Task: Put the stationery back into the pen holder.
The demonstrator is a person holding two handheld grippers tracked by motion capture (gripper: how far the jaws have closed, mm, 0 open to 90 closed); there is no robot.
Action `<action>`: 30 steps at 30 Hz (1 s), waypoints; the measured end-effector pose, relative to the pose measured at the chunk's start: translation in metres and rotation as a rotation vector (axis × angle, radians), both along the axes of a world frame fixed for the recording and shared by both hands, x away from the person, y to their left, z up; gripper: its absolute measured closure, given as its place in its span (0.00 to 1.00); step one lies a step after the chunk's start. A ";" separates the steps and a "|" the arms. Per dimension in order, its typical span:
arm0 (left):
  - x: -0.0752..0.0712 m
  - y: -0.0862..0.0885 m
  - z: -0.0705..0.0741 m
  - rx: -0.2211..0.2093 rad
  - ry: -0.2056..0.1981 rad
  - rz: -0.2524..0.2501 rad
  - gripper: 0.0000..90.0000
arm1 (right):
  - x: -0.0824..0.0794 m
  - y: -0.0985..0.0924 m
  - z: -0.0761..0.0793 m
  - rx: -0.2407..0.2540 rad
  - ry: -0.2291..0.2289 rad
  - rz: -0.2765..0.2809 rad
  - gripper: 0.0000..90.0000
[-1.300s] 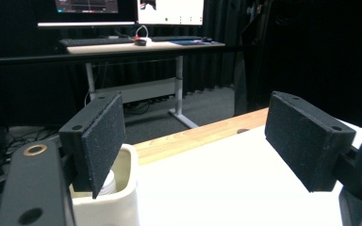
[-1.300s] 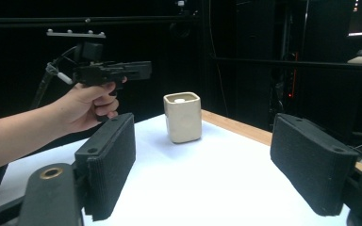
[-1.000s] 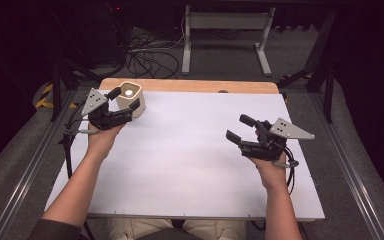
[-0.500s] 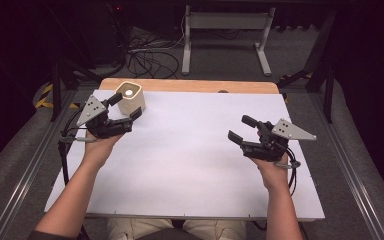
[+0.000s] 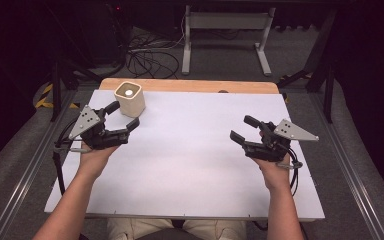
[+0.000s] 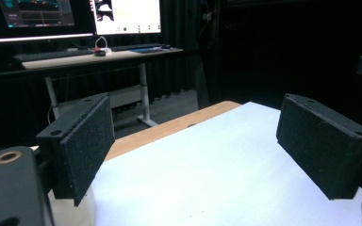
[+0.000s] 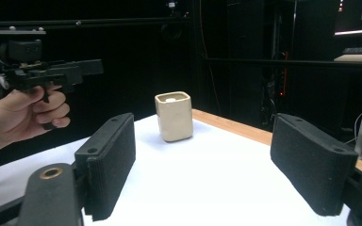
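Note:
A cream square cup (image 5: 130, 98) with a small white thing inside stands upright near the far left of the white table top (image 5: 190, 170). My left gripper (image 5: 125, 114) is just in front and to the left of it. Its jaws have just been opening and are open, with nothing between them. In the left gripper view the open jaws of the left gripper (image 6: 193, 141) frame bare table. My right gripper (image 5: 241, 127) hovers at the right, open and empty. In the right gripper view, the cup (image 7: 173, 117) stands beyond the right gripper (image 7: 202, 160), and the left gripper (image 7: 82, 69) is beside it.
A wooden strip (image 5: 195, 86) runs along the table's far edge. Metal rails (image 5: 35, 160) flank both sides. Beyond the table lie cables (image 5: 145, 57) and a desk frame (image 5: 225, 35). A desk with monitors (image 6: 75, 19) stands farther back.
My left gripper has drawn back from the cup toward the near left, and its jaws have spread wider. The cup stays in place. The right gripper has not moved.

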State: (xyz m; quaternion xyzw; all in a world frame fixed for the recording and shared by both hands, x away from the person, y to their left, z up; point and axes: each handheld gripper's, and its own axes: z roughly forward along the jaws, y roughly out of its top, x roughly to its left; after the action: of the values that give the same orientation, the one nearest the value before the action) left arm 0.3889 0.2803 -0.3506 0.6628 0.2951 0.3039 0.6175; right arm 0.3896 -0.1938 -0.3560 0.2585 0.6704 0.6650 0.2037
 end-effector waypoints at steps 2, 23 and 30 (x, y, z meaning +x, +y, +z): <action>-0.004 0.000 0.000 0.000 -0.002 -0.002 0.14 | 0.000 0.000 0.000 0.001 0.000 0.001 0.26; -0.026 0.007 -0.010 0.018 -0.002 -0.031 0.14 | 0.001 -0.006 -0.003 -0.002 0.004 -0.018 0.26; -0.029 0.011 -0.012 0.023 -0.012 -0.030 0.13 | 0.002 -0.010 -0.004 -0.003 0.005 -0.030 0.25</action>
State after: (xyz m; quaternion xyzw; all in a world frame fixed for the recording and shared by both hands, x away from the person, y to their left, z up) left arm 0.3599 0.2909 -0.3625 0.6725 0.2780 0.3021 0.6158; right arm 0.3917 -0.2042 -0.3600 0.2699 0.6679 0.6603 0.2124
